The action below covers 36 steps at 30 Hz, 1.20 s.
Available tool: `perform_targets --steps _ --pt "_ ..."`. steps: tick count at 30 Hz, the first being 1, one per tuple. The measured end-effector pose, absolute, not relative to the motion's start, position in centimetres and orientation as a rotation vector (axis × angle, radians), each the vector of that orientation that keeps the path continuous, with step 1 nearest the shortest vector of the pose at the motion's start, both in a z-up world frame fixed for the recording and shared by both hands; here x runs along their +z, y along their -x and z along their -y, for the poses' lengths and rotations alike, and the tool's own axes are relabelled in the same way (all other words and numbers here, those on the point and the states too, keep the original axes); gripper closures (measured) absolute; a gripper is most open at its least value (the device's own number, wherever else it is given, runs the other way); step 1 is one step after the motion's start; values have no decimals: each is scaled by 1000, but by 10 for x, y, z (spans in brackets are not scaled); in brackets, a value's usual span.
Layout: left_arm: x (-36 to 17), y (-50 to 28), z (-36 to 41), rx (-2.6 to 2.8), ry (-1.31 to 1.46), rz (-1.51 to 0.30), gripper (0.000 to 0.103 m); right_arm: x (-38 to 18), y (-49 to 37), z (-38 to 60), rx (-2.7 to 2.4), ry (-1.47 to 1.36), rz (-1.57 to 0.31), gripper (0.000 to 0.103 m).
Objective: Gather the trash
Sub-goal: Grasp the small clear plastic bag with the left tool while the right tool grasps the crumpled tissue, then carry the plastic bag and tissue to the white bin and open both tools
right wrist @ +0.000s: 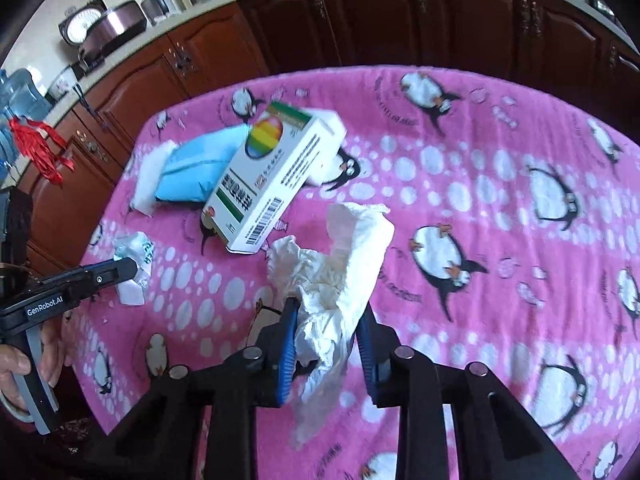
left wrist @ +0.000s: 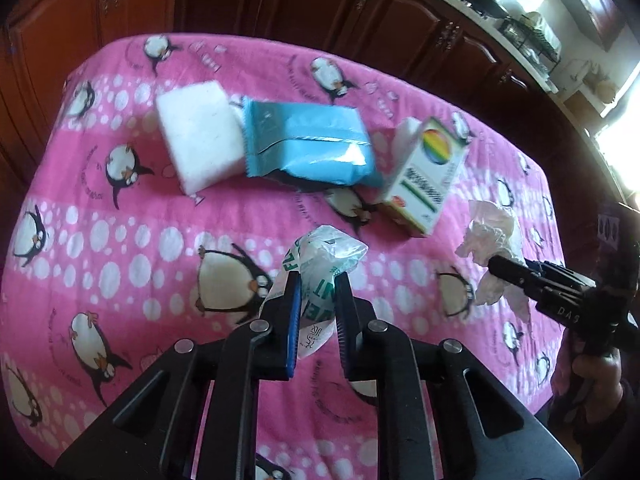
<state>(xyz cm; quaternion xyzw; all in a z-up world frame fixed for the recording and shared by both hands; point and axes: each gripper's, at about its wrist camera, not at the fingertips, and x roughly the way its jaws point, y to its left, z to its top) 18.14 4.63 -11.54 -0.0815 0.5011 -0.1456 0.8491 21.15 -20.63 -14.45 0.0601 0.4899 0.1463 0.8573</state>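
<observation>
My left gripper (left wrist: 317, 280) is shut on a crumpled clear plastic wrapper with green print (left wrist: 320, 268), held above the pink penguin tablecloth (left wrist: 120, 240). It also shows in the right wrist view (right wrist: 136, 258), at the tip of the left gripper (right wrist: 128, 268). My right gripper (right wrist: 328, 312) is shut on a crumpled white tissue (right wrist: 336, 276) that sticks out in front and hangs below. The tissue (left wrist: 494, 240) and right gripper (left wrist: 500, 268) show at the right of the left wrist view.
On the cloth lie a white foam block (left wrist: 196, 136), a blue wipes pack (left wrist: 308, 140) and a white medicine box with a rainbow circle (left wrist: 428, 176), also seen as the box (right wrist: 268, 176) and pack (right wrist: 200, 168). Dark wood cabinets (left wrist: 320, 8) stand behind.
</observation>
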Motion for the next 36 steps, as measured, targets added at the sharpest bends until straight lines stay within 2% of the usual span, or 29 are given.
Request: perform_targets --steps 11,36 --pt "-68 -157 28 -428 91 -976 90 -101 -165 270 237 -182 -928 78" --pt "-50 -133 269 -789 -143 -981 90 -83 -42 487 -149 -306 -872 78"
